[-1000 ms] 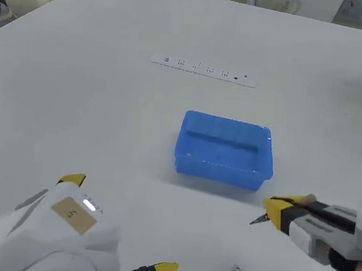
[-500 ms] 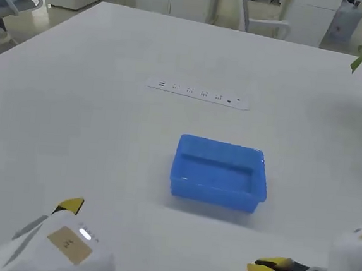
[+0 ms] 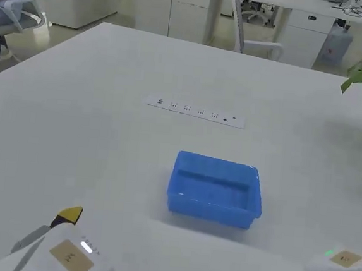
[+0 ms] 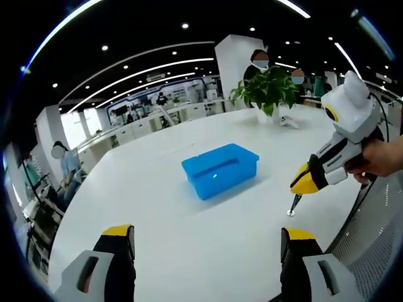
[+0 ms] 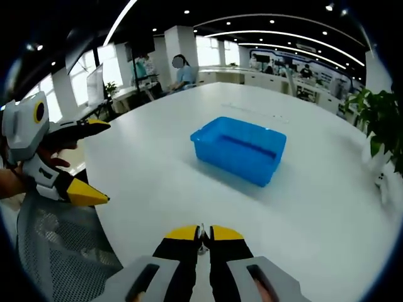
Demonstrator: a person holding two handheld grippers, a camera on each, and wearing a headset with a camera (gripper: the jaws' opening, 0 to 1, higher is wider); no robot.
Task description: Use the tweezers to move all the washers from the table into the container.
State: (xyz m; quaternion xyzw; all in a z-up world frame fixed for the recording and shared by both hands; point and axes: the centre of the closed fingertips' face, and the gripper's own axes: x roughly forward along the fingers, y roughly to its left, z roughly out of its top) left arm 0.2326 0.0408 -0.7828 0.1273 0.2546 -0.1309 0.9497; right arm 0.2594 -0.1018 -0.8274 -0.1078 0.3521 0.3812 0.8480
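Left gripper [image 4: 206,236]: jaws spread wide apart, held low over the near part of the white table [image 3: 105,135].
Right gripper [image 5: 201,234]: off to the left gripper's right, yellow-tipped jaws pinched almost together on the tweezers [image 4: 294,202].
Tweezers: thin metal, sticking out past the right gripper's jaw tips and slanting down toward the tabletop. I cannot tell whether the point touches it.
Container [image 3: 214,190]: blue, rectangular, open-topped, on the table ahead of both grippers and well apart from each.
Washers: too small to make out at the tweezers' point.
Power strip [image 3: 196,110]: white, lying flat beyond the container, farther from the grippers.
Plant [image 4: 267,91]: green leaves, far beyond the right gripper, toward its right.
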